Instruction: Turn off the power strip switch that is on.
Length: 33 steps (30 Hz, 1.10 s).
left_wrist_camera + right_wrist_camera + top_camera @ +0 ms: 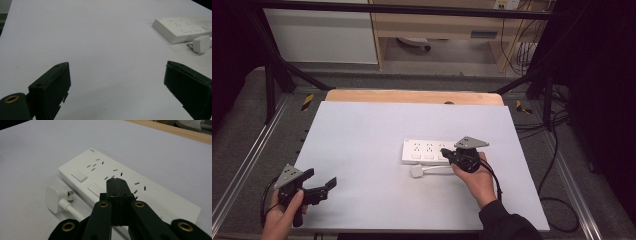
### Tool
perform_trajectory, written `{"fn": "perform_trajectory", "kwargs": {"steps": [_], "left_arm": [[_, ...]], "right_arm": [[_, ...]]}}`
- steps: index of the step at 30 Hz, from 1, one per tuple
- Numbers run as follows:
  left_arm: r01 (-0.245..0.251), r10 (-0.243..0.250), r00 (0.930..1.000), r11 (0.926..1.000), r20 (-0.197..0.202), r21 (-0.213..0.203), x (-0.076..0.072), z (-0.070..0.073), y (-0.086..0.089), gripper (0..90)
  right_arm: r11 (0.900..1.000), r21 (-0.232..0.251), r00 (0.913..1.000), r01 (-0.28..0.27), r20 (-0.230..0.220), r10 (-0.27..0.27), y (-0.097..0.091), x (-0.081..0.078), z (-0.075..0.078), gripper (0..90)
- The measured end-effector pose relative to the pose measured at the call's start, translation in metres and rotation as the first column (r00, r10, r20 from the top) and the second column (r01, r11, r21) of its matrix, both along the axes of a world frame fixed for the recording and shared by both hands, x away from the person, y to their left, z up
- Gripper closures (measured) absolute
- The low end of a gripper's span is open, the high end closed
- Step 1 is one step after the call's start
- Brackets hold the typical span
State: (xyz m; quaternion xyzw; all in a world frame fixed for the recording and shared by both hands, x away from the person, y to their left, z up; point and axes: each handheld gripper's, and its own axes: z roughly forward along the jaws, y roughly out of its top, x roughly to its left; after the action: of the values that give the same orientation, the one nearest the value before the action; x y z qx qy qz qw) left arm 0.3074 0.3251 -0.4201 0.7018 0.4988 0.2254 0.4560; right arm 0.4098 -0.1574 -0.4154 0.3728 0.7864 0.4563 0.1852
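The right gripper (117, 181), jaws pressed together on nothing, hovers over the white plastic power strip (130, 182) right of the table's centre. A white plug (55, 198) lies just beside the strip. The left gripper (116, 82) gapes wide near the table's front left corner.

Power strip (183, 29) cropped at right edge

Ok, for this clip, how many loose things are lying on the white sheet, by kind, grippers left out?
Power strip: 1
Plug with its white cable, lying unplugged beside the strip: 1
Total: 2
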Motion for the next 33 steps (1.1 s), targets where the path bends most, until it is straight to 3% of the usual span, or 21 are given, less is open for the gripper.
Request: {"fn": "perform_trajectory", "kwargs": {"steps": [9,33], "left_arm": [[0.000,0.000,1.0000,1.0000,0.000,0.001,0.000,0.000,0.000,7.0],[0.001,-0.001,1.0000,1.0000,0.000,0.002,0.000,0.000,0.000,7.0]], "right_arm": [[0.9999,-0.013,0.9997,-0.005,-0.023,0.005,0.007,0.003,-0.010,90.0],[0.9998,-0.020,0.9995,-0.002,-0.033,0.001,0.016,0.002,-0.024,90.0]]}}
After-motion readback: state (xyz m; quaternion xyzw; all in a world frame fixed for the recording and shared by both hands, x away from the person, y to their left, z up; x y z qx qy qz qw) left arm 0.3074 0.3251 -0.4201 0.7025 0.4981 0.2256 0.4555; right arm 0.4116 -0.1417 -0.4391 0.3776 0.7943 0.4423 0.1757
